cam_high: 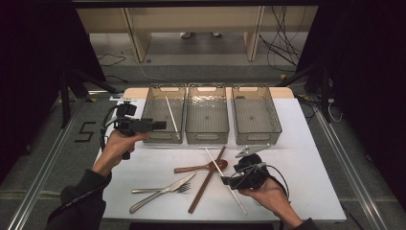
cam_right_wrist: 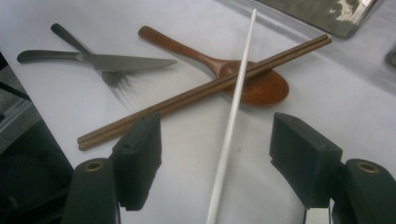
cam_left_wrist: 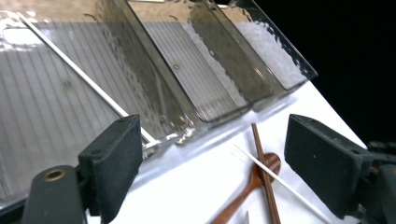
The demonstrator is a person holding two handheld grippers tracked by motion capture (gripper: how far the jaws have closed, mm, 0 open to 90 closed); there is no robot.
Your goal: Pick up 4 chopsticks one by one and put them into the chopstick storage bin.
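The white counter (cam_high: 306, 158) fills the middle of the high view, with three clear bins (cam_high: 207, 120) in a row above its centre. The left bin holds one white chopstick (cam_high: 171, 115). At middle left, the left tool (cam_high: 160, 125) stands apart and empty. At lower right, the right tool (cam_high: 225, 181) stands apart around the second white chopstick (cam_right_wrist: 231, 126), not pressing it.

The black two-jaw left gripper (cam_high: 160, 125) is held level in the left hand (cam_high: 117, 143), its forearm reaching in from the lower left; its jaws are spread wide with nothing pressed between them. The black right gripper (cam_high: 223, 180) is gripped low in the right hand (cam_high: 268, 191), pointing left, jaws apart.
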